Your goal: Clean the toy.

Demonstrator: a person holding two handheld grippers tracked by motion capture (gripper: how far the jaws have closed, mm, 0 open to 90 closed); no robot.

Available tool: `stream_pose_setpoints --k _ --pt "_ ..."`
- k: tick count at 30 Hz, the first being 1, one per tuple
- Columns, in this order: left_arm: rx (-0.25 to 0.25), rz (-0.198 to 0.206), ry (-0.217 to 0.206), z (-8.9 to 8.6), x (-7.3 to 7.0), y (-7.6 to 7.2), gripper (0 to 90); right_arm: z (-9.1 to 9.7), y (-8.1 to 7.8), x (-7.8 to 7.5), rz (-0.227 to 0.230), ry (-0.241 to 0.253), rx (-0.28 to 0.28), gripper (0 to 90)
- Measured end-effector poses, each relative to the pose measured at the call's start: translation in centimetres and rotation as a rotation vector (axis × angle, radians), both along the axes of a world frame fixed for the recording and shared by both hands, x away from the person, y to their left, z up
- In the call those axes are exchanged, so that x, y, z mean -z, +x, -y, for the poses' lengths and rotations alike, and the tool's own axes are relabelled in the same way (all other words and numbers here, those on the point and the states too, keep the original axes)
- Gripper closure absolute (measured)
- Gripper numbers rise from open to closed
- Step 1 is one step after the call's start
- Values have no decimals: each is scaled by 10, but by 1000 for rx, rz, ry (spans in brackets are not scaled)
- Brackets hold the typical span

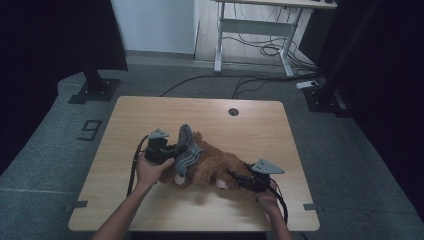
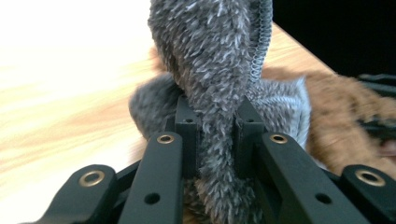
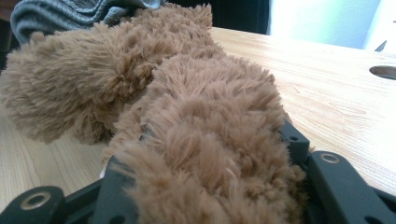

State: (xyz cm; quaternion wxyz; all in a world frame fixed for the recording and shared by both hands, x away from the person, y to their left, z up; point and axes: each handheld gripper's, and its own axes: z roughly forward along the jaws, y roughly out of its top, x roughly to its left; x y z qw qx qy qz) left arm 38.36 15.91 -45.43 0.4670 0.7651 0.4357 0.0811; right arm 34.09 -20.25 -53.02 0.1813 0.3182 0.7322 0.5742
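Observation:
A brown plush toy (image 1: 212, 167) lies in the middle of the wooden table (image 1: 250, 125). A grey fuzzy knit garment (image 1: 188, 147) sits over its left end, partly lifted. My left gripper (image 1: 176, 148) is shut on a fold of that grey garment (image 2: 219, 93), which rises between the two black fingers (image 2: 187, 135). My right gripper (image 1: 239, 178) is shut on a limb of the brown plush toy (image 3: 205, 140) at its right end; the fur bulges over the fingers (image 3: 294, 140). The grey garment (image 3: 60, 14) lies at the toy's far end in the right gripper view.
A round cable hole (image 1: 233, 111) is in the table's far side. Beyond the table stand a desk frame (image 1: 255, 30) with loose cables on the floor and two dark stand bases (image 1: 95, 90). Bare tabletop lies at the left, far and near sides.

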Motion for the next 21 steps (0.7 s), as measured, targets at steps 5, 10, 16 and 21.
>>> stream_pose_setpoints --k 5,10,16,21 --pt "-43 -38 -4 -22 15 0 767 0 0 0 -1 3 -2 505" --pt "-83 -47 45 -31 15 6 767 1 0 0 -2 3 -6 502" --pt "-34 14 55 -9 -16 6 768 2 0 0 -1 1 -10 498" --pt "45 39 29 31 -39 9 766 1 -2 -1 11 -11 -18 478"
